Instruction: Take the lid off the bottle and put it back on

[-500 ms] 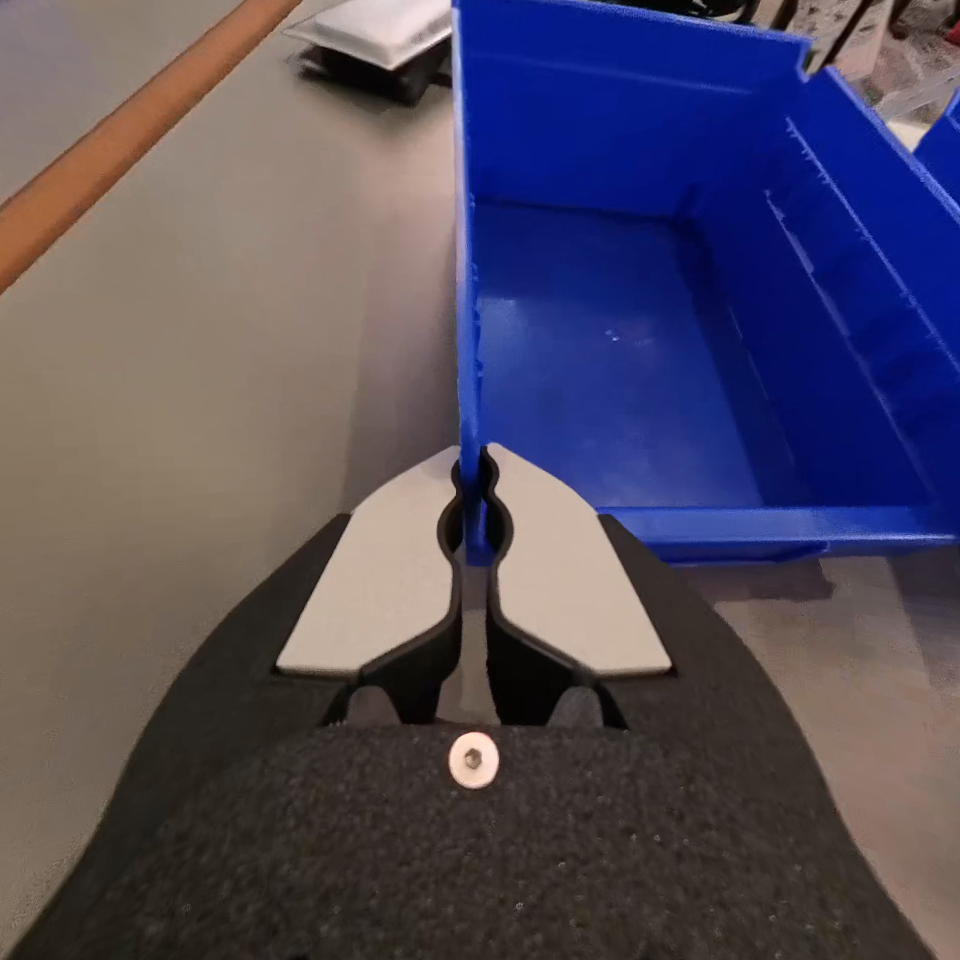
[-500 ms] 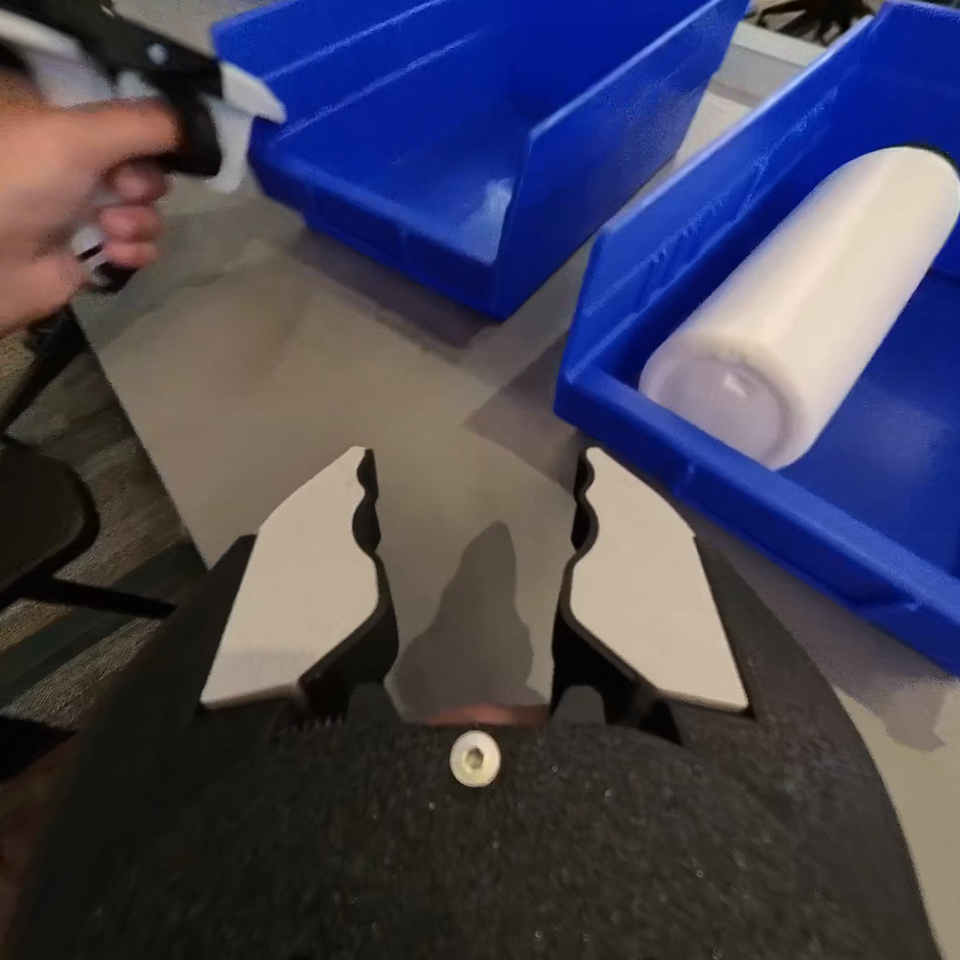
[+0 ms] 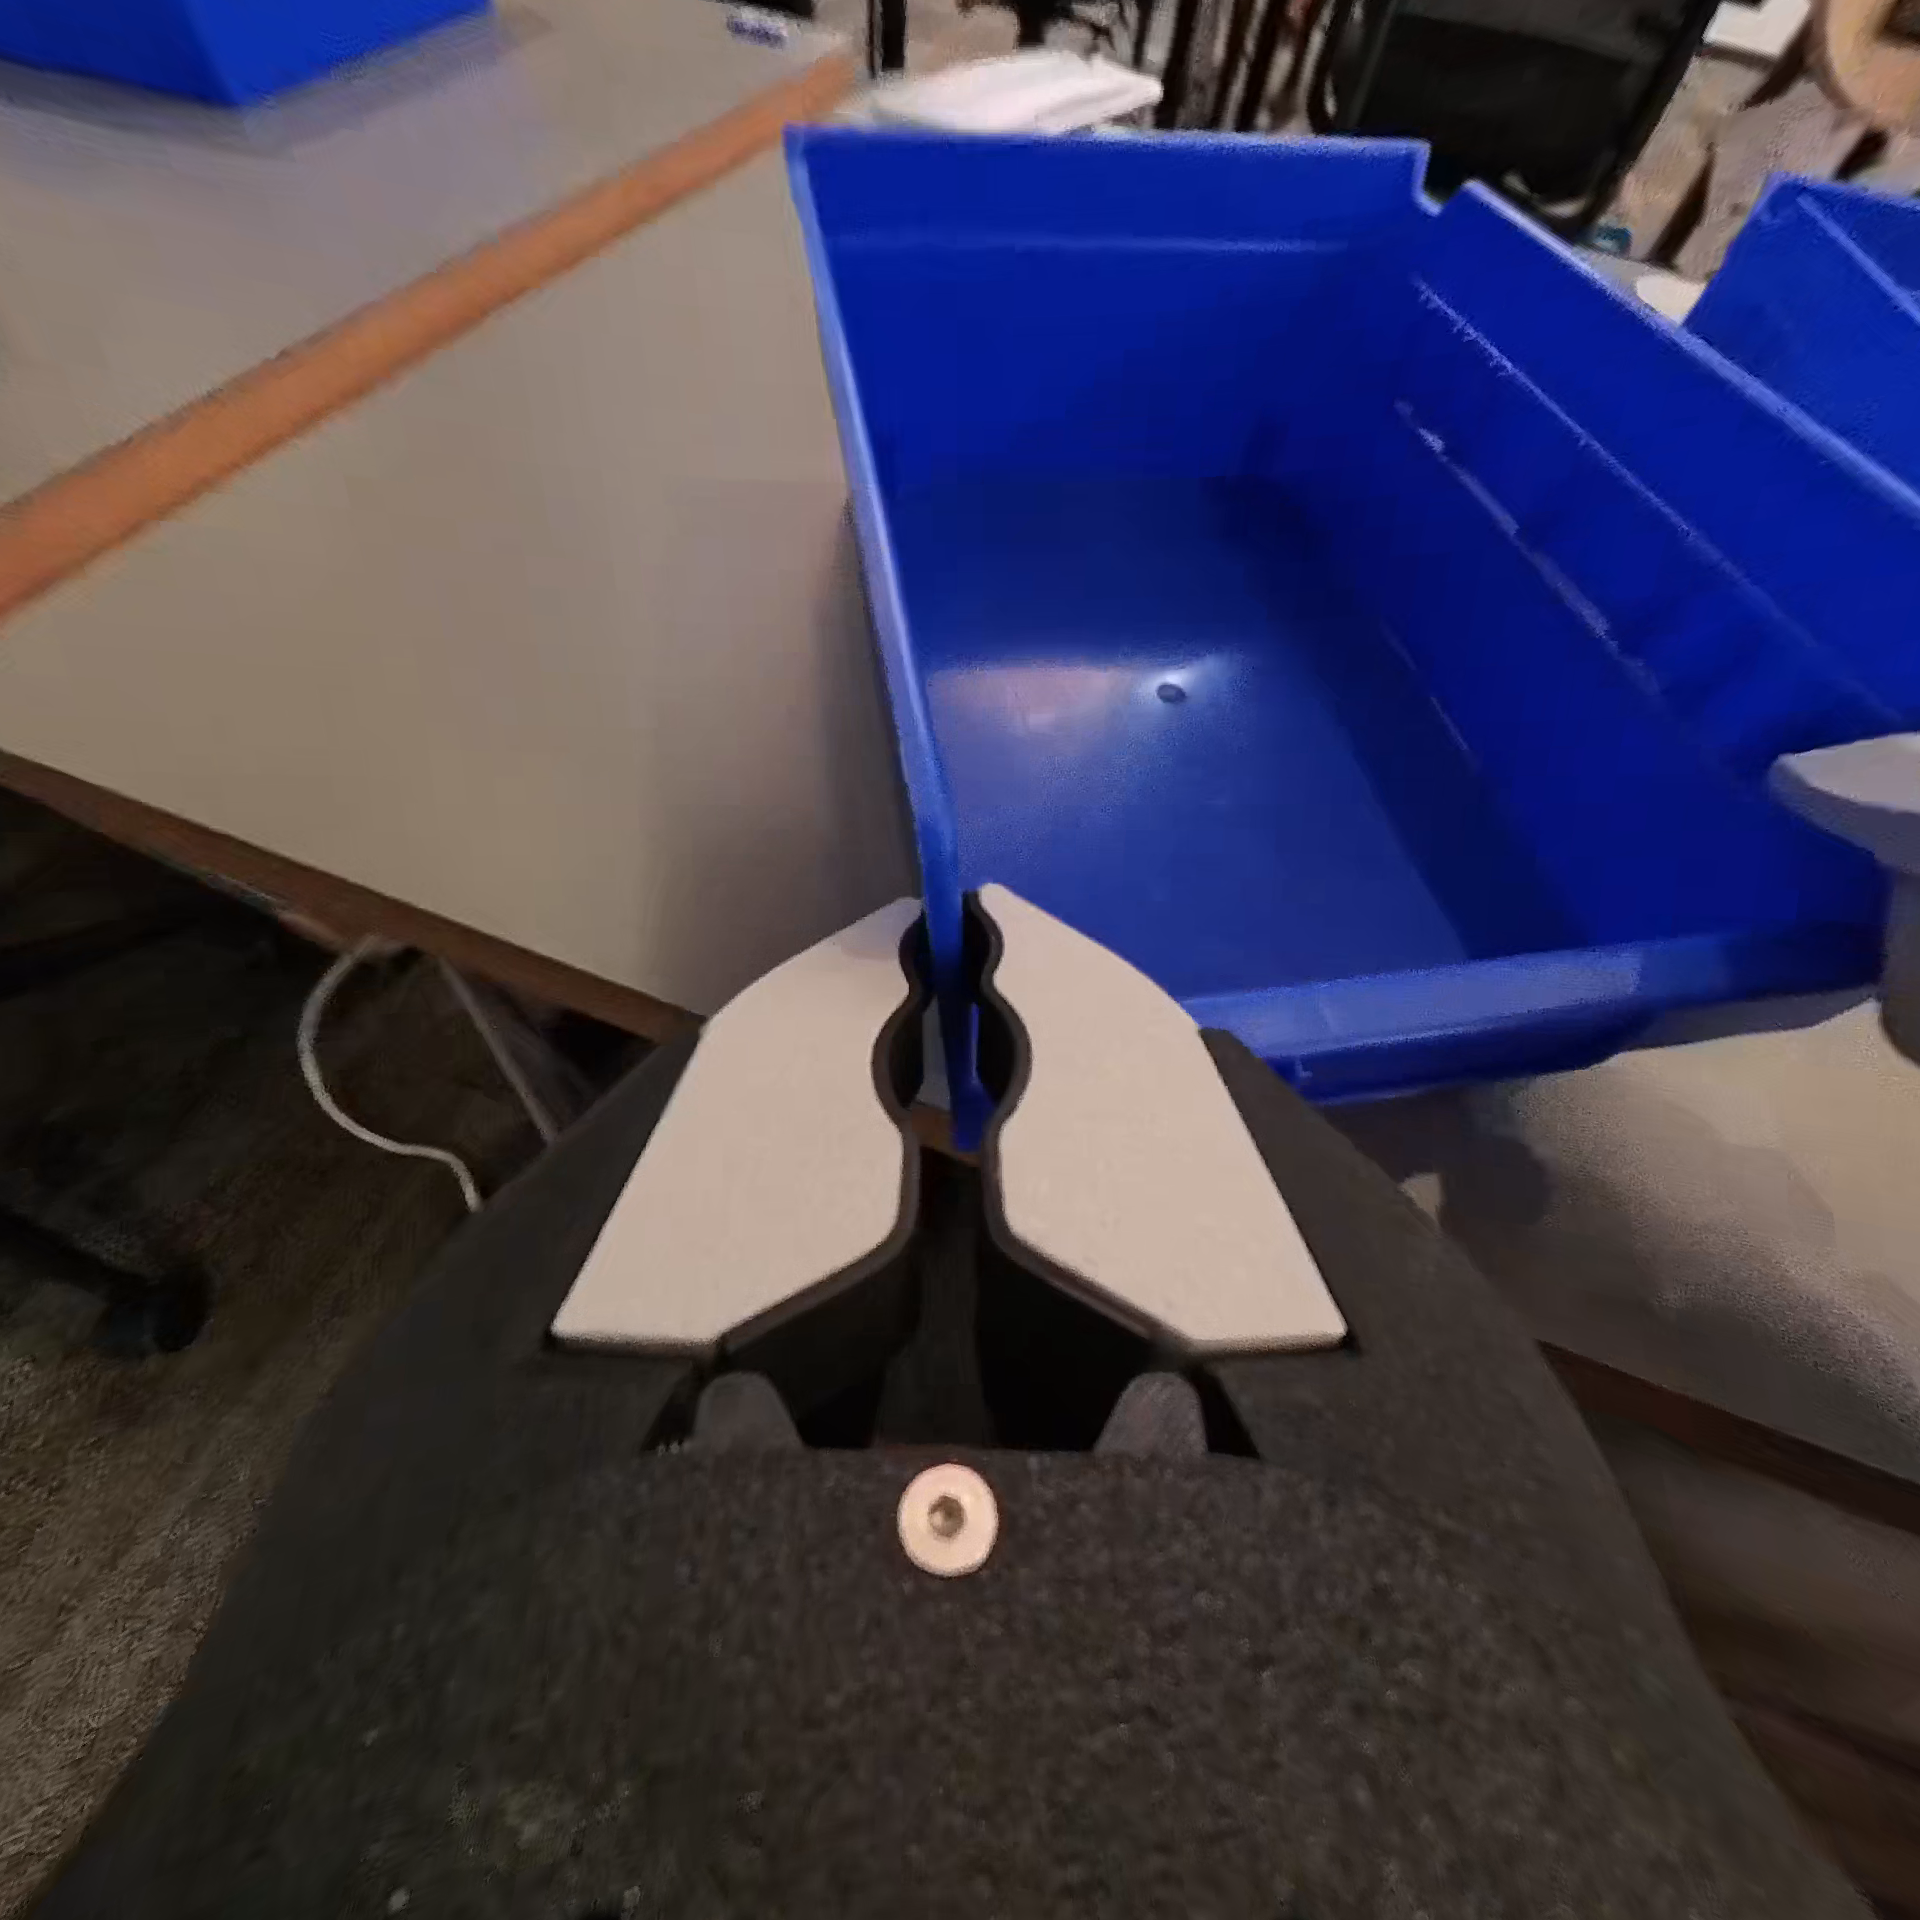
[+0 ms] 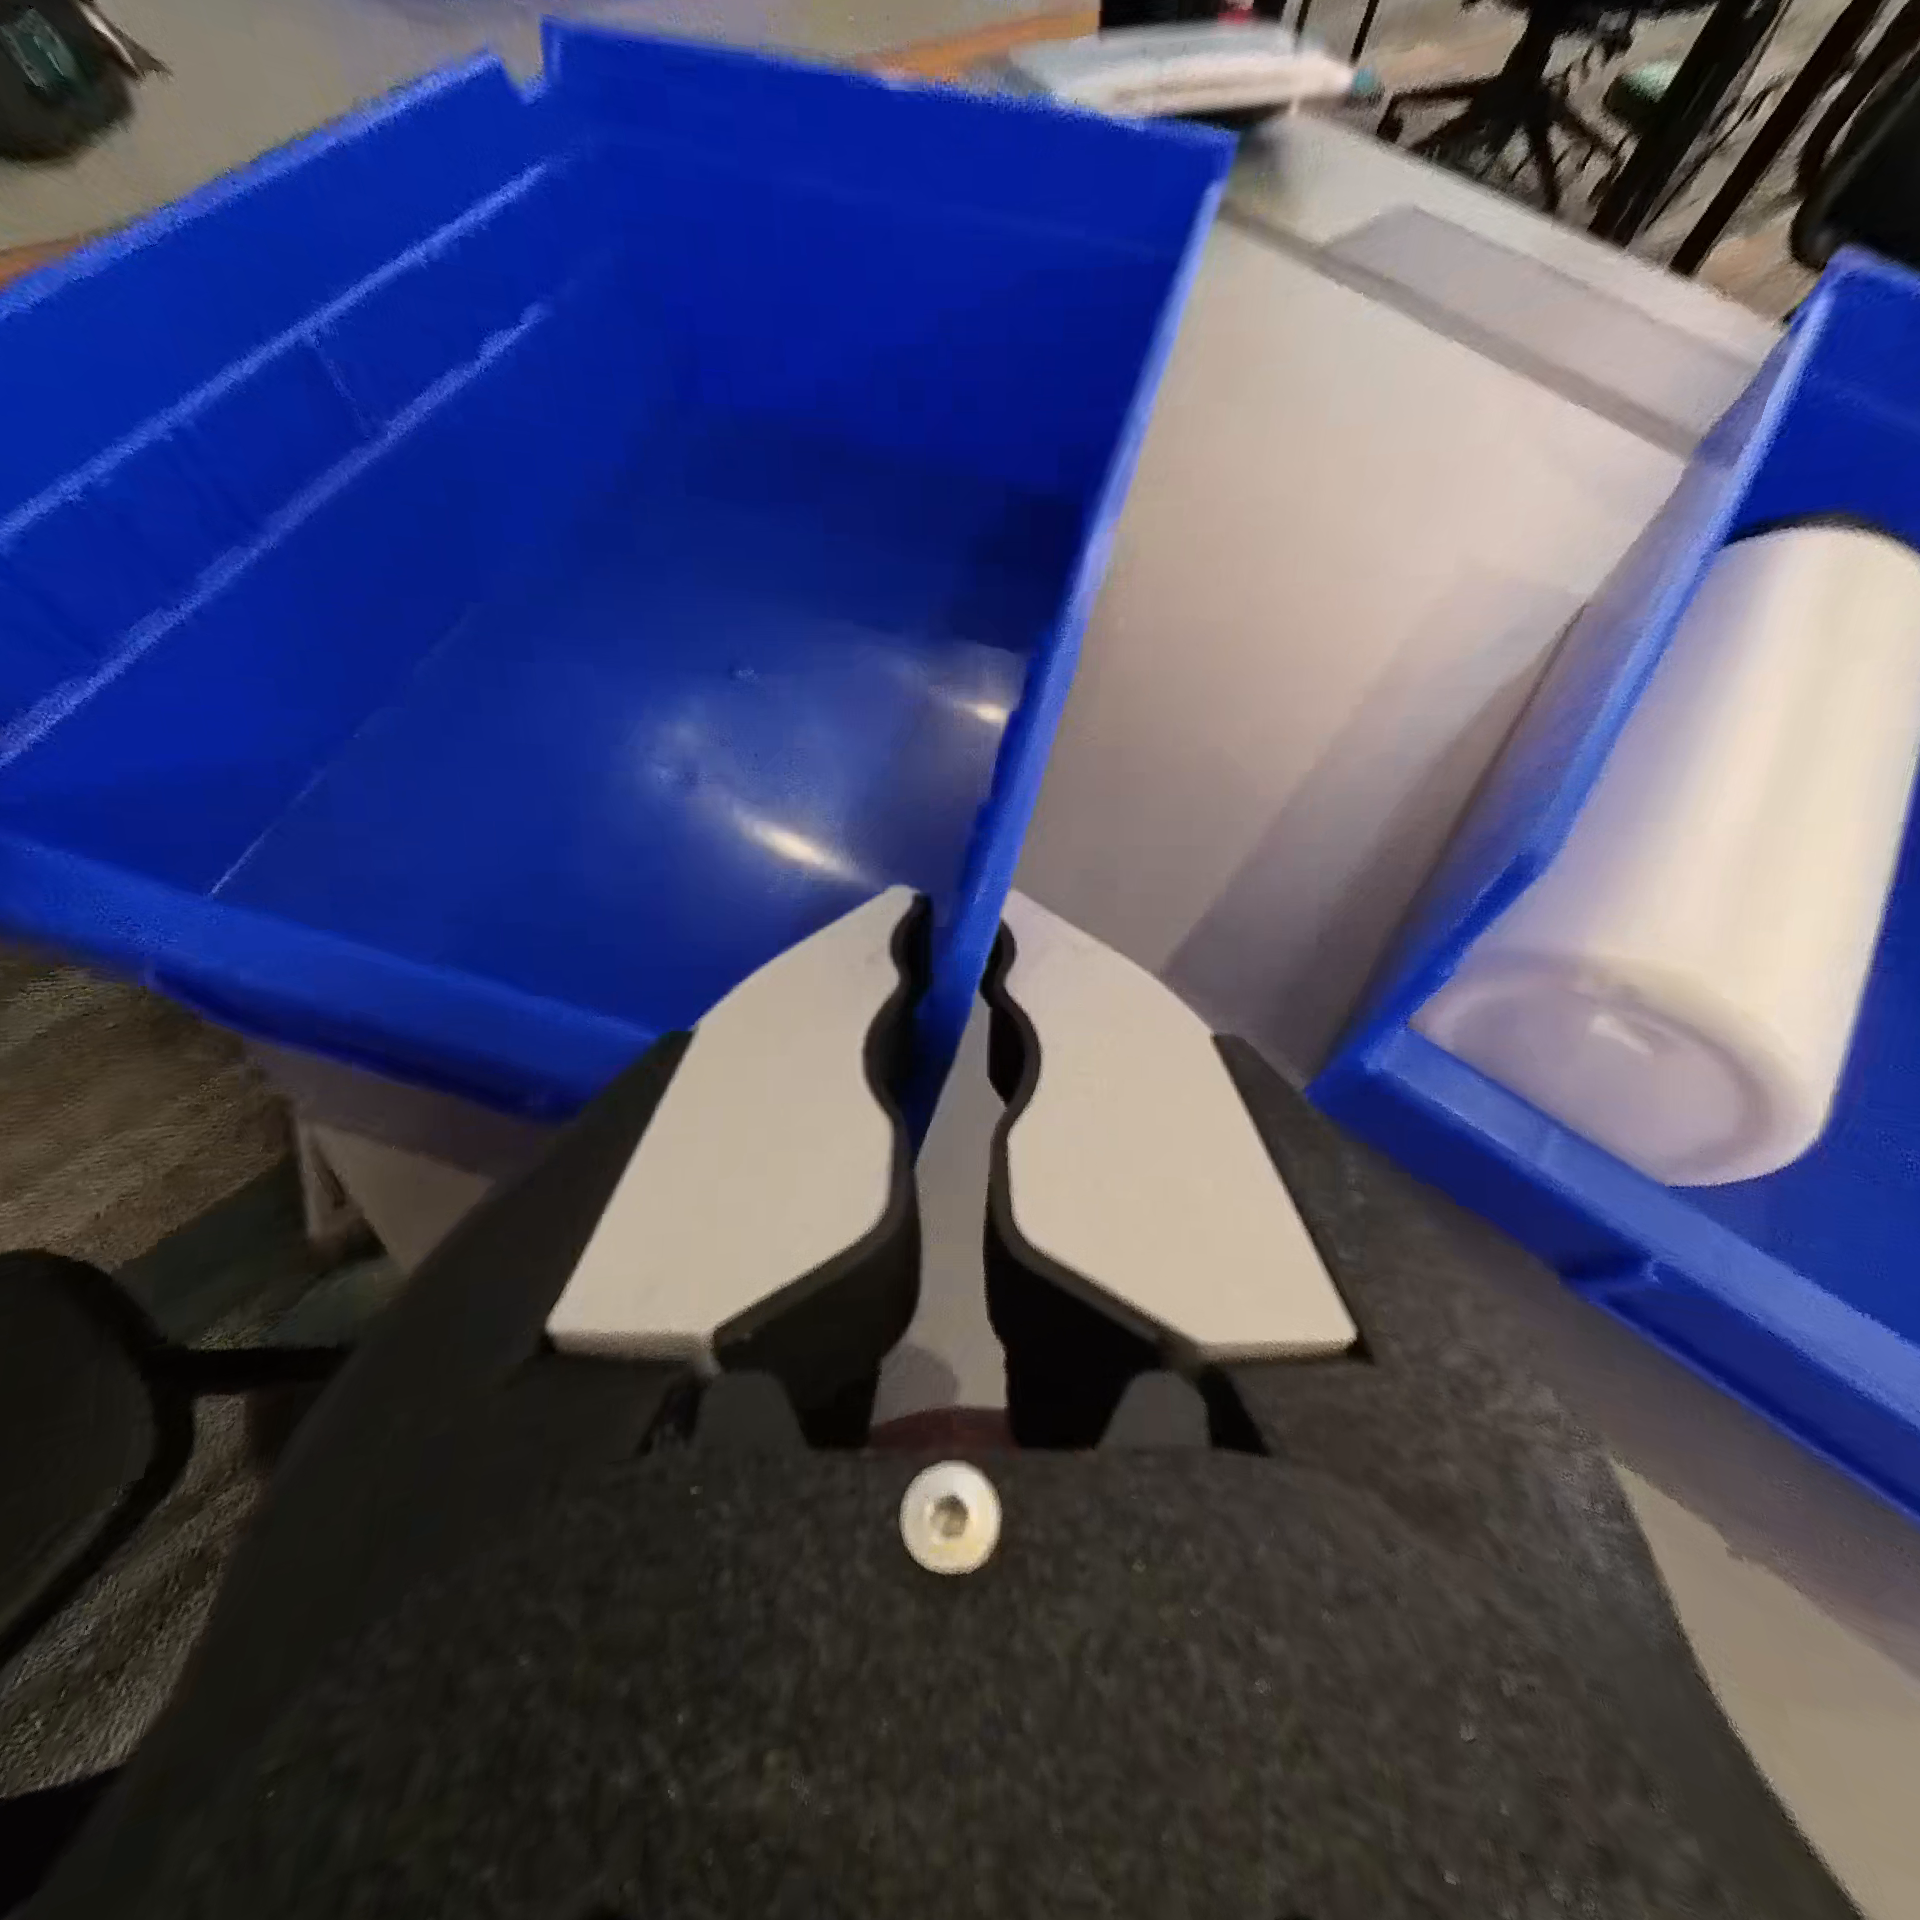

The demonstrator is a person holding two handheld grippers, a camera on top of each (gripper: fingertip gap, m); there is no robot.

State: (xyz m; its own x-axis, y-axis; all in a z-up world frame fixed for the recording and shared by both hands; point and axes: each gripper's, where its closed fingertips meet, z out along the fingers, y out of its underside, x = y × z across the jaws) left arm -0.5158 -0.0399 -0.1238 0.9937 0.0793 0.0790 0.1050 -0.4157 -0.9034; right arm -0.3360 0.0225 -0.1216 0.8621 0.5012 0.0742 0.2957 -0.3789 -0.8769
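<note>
An empty blue bin (image 3: 1039, 312) stands in front of both grippers. My left gripper (image 3: 951, 904) is shut on the near end of the bin's left wall, with the pads pressed on the thin blue plastic. My right gripper (image 4: 961, 914) is shut on the near end of the same bin's (image 4: 727, 260) right wall. One of its fingers shows at the right edge of the left wrist view (image 3: 1860, 821). A white bottle (image 4: 1714, 862) lies on its side in a second blue bin (image 4: 1558, 1195) to the right. Its lid is not visible.
The grey table (image 3: 468, 623) has a wooden strip (image 3: 416, 322) and a near edge, with dark floor and a white cable (image 3: 343, 1049) below. The second bin also shows in the left wrist view (image 3: 1829, 301). Chairs and clutter stand behind the table.
My right gripper moved from open over the bare table onto the empty bin's right wall and shut on it. My left gripper stayed shut on the left wall; the bin's near end now sits by the table's edge.
</note>
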